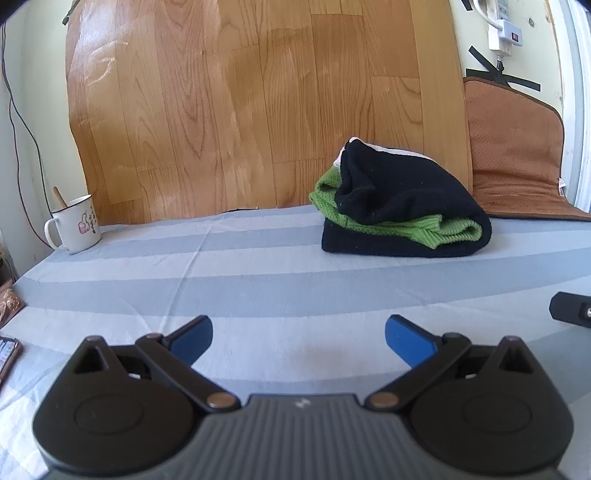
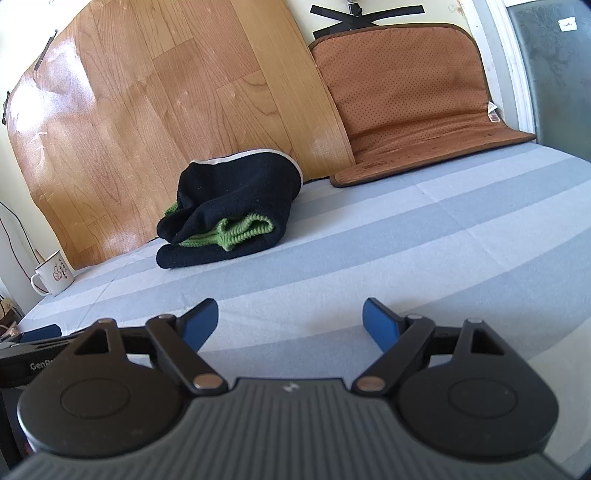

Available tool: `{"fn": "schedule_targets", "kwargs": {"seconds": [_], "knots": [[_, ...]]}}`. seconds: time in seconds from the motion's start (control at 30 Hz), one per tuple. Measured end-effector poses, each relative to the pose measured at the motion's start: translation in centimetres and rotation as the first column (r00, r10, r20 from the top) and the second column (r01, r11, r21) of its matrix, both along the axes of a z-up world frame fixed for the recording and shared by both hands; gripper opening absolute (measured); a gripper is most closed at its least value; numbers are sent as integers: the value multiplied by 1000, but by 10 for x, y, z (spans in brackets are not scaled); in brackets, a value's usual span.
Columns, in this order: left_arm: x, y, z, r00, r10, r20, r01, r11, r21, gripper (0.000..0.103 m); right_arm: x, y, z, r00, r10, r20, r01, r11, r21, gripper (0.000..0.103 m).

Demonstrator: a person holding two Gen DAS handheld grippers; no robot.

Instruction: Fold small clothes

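A white mug with a wooden stick in it stands at the counter's far left corner, well clear of everything. A brown padded mat is propped at the far right, its lower part lying on the counter's back edge. Nothing stands between either claw and the clothes. The counter wears a cloth in pale blue and grey stripes, lightly creased. Behind it a sheet of wood-grain flooring leans against a cream wall, with black tape and a white power strip up at the right. The folded bundle, black knit wrapped round a green ribbed layer with a white edge showing on top, sits near the back edge, right of centre. The left claw hangs wide open over the front edge, blue pads apart, empty; the bundle lies well ahead and to its right. The right claw is spread wide and empty too; the bundle is ahead and to its left.
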State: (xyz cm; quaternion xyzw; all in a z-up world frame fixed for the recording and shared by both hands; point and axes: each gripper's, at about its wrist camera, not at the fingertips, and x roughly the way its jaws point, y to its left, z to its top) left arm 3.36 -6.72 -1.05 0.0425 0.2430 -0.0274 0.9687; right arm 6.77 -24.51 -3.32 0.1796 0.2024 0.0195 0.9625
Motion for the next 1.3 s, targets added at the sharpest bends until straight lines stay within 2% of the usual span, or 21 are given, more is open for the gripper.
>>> {"fn": "schedule_targets", "kwargs": {"seconds": [0.23, 0.47, 0.93, 1.3], "knots": [[5, 7, 0, 999, 10, -34, -11, 999, -41, 103, 0, 0, 0, 1000, 1, 0, -1, 1000, 0, 87], [3, 8, 0, 1000, 3, -30, -5, 999, -51, 103, 0, 0, 0, 1000, 1, 0, -1, 1000, 1, 87], [1, 1, 0, 1000, -8, -14, 8, 1000, -13, 103, 0, -1, 1, 1000, 2, 4, -2, 1000, 6, 87], [0, 0, -1, 1000, -24, -17, 24, 1000, -16, 103, 0, 1, 1, 1000, 2, 2, -2, 1000, 4, 87]]}}
